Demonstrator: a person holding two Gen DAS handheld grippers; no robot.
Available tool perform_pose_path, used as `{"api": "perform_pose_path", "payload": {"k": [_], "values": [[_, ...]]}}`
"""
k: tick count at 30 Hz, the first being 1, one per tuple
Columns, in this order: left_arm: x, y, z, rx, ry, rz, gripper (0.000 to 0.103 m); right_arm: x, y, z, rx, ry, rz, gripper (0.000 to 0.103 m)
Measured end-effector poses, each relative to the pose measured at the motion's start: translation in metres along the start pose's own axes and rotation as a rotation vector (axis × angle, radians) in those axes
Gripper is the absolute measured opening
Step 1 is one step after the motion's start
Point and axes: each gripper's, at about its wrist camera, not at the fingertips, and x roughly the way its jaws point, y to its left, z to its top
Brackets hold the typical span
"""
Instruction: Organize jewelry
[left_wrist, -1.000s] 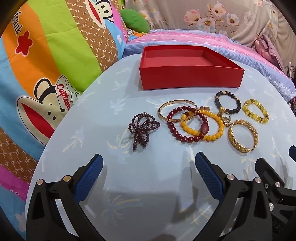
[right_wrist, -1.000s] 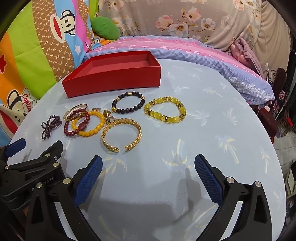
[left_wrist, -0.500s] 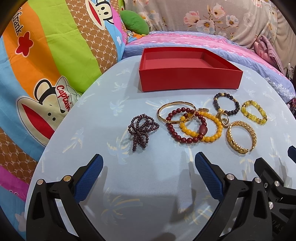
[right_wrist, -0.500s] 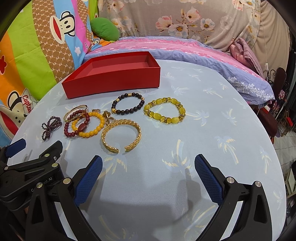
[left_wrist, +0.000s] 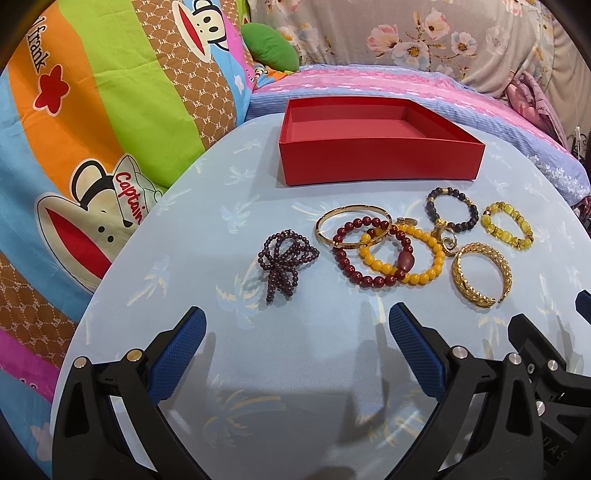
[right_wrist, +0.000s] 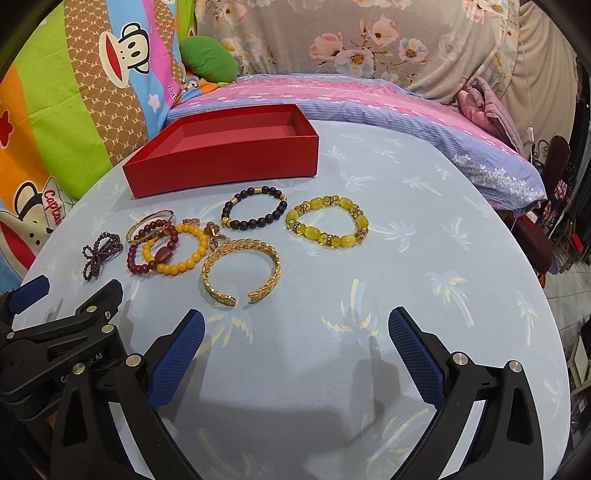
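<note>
Seven bracelets in front of one red box (left_wrist: 376, 162)
Both grippers, left gripper (left_wrist: 297, 339) and right gripper (right_wrist: 295, 341), spread, holding nothing; a small gold trinket (left_wrist: 445, 240) among the bracelets is unclear.

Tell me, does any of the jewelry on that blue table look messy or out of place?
Yes. The dark red bead bracelet, the thin gold bangle and the yellow-orange bead bracelet lie overlapping in a tangle, while the other pieces lie apart. The red cardboard box holds nothing yet. Nothing looks broken.
</note>
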Motion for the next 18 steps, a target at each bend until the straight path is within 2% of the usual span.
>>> {"api": "perform_pose_path", "payload": {"k": [18], "values": [[-0.0002,0.0011,-0.0014,-0.003,-0.006,0.001,0.095,-0.0013,-0.0017,0.0029,-0.003,-0.007,-0.001,0.096]]}}
